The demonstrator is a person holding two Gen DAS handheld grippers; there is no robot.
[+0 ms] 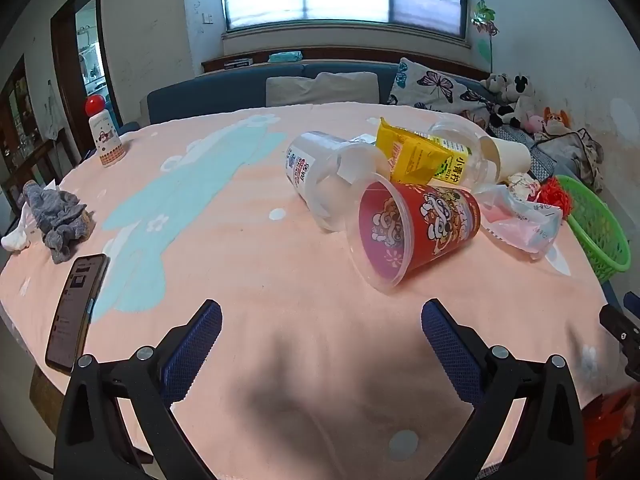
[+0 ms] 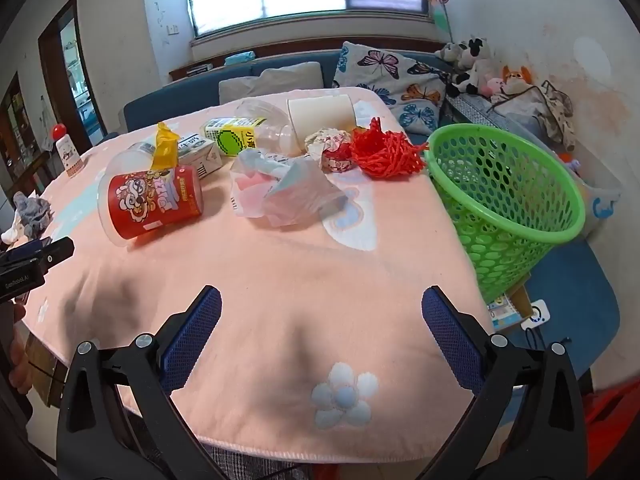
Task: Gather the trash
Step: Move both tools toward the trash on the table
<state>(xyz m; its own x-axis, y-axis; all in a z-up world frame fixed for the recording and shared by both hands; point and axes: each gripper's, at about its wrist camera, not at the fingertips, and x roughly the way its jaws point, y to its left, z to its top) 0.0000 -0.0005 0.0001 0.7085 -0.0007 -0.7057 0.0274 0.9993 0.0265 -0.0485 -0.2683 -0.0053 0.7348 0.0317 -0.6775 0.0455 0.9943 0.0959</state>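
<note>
Trash lies piled on the pink tablecloth [image 1: 260,320]: a red printed cup [image 1: 416,232] on its side, a clear cup [image 1: 324,172], a yellow wrapper [image 1: 416,156], a clear bottle [image 1: 464,136], a paper cup [image 1: 512,154] and a crumpled plastic bag [image 1: 524,220]. In the right wrist view I see the red cup [image 2: 156,200], bag [image 2: 284,192], red netting [image 2: 384,152], a paper ball [image 2: 328,144] and a green basket [image 2: 508,196] at the table's right edge. My left gripper [image 1: 320,328] and right gripper [image 2: 320,316] are both open, empty, near the front edge.
A phone [image 1: 76,312], a grey cloth [image 1: 60,216] and a red-capped white bottle [image 1: 104,132] lie on the left of the table. A blue sofa [image 1: 224,96] with cushions stands behind. A blue chair [image 2: 576,312] sits under the basket.
</note>
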